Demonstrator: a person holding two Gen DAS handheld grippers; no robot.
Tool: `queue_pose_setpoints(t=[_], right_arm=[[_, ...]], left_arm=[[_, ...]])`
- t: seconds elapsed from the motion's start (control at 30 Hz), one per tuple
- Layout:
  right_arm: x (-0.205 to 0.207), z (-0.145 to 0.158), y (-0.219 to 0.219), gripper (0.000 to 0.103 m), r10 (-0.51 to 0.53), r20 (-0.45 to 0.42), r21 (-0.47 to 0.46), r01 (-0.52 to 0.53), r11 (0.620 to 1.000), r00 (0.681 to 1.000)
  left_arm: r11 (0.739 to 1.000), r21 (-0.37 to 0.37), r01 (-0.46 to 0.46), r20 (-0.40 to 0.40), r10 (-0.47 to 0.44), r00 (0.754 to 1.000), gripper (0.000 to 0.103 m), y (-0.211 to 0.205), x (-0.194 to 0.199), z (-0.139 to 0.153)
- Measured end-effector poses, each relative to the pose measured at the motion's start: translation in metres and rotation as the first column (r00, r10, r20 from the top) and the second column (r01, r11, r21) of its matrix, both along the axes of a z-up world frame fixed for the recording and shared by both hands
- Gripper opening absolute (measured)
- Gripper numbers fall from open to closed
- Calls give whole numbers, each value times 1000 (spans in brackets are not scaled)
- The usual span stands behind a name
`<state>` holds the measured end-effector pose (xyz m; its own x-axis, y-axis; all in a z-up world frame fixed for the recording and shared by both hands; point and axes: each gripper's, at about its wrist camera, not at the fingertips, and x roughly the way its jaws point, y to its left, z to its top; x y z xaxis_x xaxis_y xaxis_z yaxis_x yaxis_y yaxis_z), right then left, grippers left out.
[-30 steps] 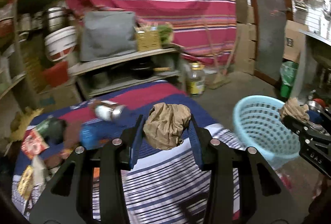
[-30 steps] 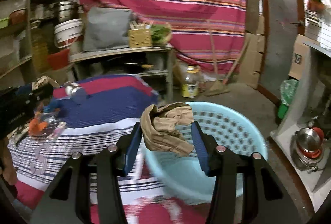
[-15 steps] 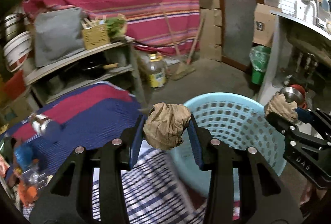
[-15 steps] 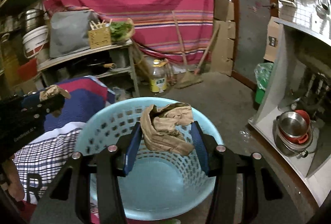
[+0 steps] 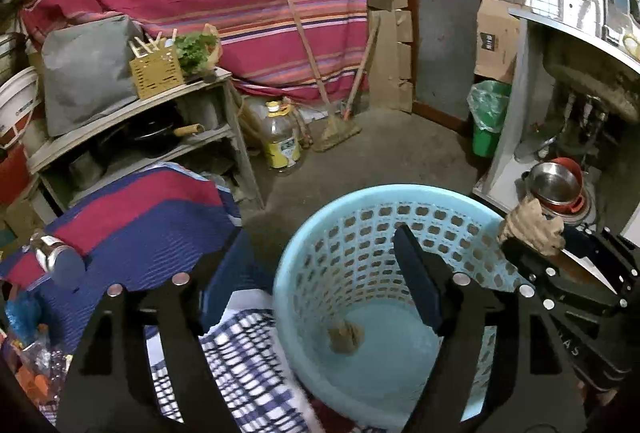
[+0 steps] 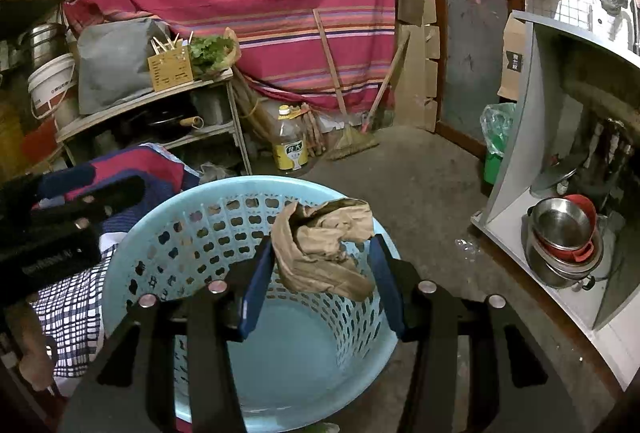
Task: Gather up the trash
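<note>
Paper wad (image 6: 324, 245) sits clamped in right claw (image 6: 320, 281) over basket (image 6: 168, 217); left claw (image 5: 316, 285) gapes empty.

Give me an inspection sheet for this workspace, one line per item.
Surface: striped cloth beside the basket, concrete floor beyond.
Job's things: blue basket holds one crumpled paper wad on its bottom; a brown paper wad is above it.
Clutter: metal tin and wrappers on the cloth.
Grippers: left gripper open and empty over the basket; right gripper shut on the brown paper wad.
Cables: nothing seen.
Surroundings: shelf rack, oil bottle, broom, green bin, steel bowls.
</note>
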<state>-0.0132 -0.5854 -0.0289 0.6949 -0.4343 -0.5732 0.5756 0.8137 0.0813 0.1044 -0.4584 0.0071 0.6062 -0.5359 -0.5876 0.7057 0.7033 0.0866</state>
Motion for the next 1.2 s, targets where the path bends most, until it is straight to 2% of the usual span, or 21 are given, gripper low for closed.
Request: queue_pose_setpoints(t=[0.17,0.47,0.5,0.53,0.6,0.73,0.97,1.2], right_arm=[[3,-3,9,49,14,-2,2,-14,1000,1000],[21,6,30,54,46,9,-14,-46,999,999],[21,7,32,64,42,13,-17,-42,999,999],[21,8,33,80,34,16,-23,-34,999,999],[21,10,35,86,24,22,-33,-23,999,999],[19,11,40,86,27,10,-23,-27,999,1000],[17,30,74,86,81,55,-48,-78,996,995],[27,45,137,86,171,93,-67,-165,984,981]], left_arm=[[996,-27,-85,25,86,996,87,30,9,7],[982,-38,-187,68,190,979,96,78,18,16],[980,-39,-197,67,199,978,97,83,19,16],[978,-42,-204,64,206,976,97,87,20,16],[976,-43,-212,61,215,975,97,94,23,17],[970,-44,-240,71,242,968,97,110,23,20],[953,-59,-296,115,301,947,97,159,11,31],[919,-35,-392,168,392,905,97,237,4,33]])
